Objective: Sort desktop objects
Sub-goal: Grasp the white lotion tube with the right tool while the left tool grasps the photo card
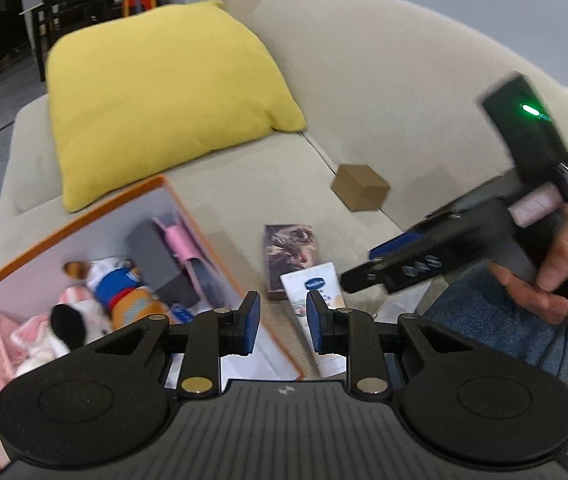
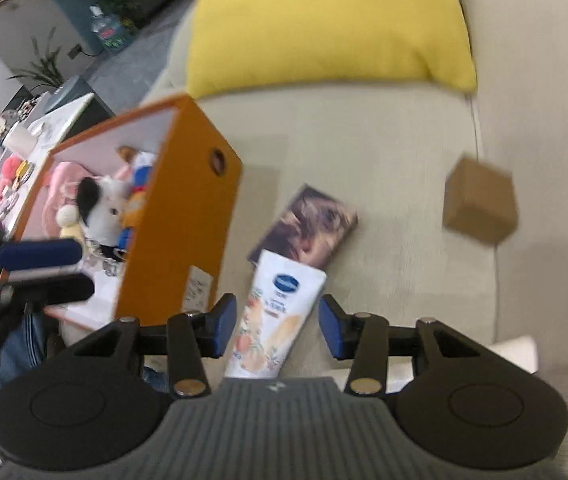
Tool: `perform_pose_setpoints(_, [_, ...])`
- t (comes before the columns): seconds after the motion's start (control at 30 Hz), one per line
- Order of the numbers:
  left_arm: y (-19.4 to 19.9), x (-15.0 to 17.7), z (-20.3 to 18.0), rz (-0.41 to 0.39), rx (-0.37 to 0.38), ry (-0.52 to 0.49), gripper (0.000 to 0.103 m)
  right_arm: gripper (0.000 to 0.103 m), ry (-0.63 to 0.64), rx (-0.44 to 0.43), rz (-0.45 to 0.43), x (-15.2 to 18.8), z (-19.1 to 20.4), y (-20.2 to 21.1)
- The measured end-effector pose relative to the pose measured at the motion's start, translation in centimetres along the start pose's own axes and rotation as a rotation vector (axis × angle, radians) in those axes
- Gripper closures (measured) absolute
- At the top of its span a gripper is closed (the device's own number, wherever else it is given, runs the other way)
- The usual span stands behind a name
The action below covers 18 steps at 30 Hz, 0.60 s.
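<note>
An orange box (image 1: 96, 216) (image 2: 180, 216) with plush toys (image 1: 96, 304) (image 2: 100, 204) inside stands on the left of the beige sofa seat. Beside it lie a white lotion tube (image 1: 311, 284) (image 2: 280, 312) and a small picture-printed box (image 1: 289, 256) (image 2: 311, 228). A brown cardboard cube (image 1: 359, 188) (image 2: 479, 204) sits farther right. My left gripper (image 1: 284, 324) (image 2: 84, 270) hovers over the orange box's near corner, narrowly open and empty. My right gripper (image 2: 278, 330) (image 1: 359, 268) hangs above the tube, open; the tube shows in the gap between the pads, untouched.
A yellow cushion (image 1: 164, 92) (image 2: 323, 24) leans on the sofa back (image 1: 363, 80) behind the box. A person's hand (image 1: 543, 280) holds the right gripper, with a blue-jeaned leg (image 1: 495, 320) below. A cluttered table (image 2: 12, 148) stands beyond the sofa's left end.
</note>
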State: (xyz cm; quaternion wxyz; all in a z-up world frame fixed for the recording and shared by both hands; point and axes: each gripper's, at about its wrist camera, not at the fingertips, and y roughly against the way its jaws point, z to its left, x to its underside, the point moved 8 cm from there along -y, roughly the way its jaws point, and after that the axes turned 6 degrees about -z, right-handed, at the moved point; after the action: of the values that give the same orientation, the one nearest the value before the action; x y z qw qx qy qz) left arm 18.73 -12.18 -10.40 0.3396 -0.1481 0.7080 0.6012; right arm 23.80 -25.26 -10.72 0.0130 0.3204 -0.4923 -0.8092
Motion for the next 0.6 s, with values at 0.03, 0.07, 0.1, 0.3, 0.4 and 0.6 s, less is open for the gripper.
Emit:
perform_pose_setpoints(0.03, [-0.5, 0.2, -0.3, 0.010, 0.007, -0.004, 0.074, 0.055, -0.023, -0.009, 0.024, 0.1, -0.4, -0.7])
perform_pose_setpoints(0.07, [-0.9, 0.2, -0.5, 0.018, 0.011, -0.003, 0.074, 0.053, -0.037, -0.020, 0.041, 0.1, -0.7, -1.0])
perform_pose_setpoints(0.1, [-1.6, 0.1, -0.7, 0.028, 0.012, -0.004, 0.074, 0.051, -0.050, -0.032, 0.057, 0.1, -0.9, -1.6])
perform_pose_setpoints(0.3, [-3.9, -0.4, -0.7, 0.070, 0.002, -0.020, 0.075, 0.046, -0.125, -0.080, 0.166, -0.1, -1.8, -5.0])
perform_pose_setpoints(0.4, [-4.6, -0.6, -0.2, 0.085, 0.013, -0.009, 0.075, 0.046, -0.139, -0.064, 0.225, 0.3, -2.4, -6.7])
perform_pose_setpoints(0.6, [-5.5, -1.0, 0.5, 0.101, 0.010, 0.001, 0.075, 0.057, -0.176, -0.128, 0.244, 0.6, -2.6, -8.1])
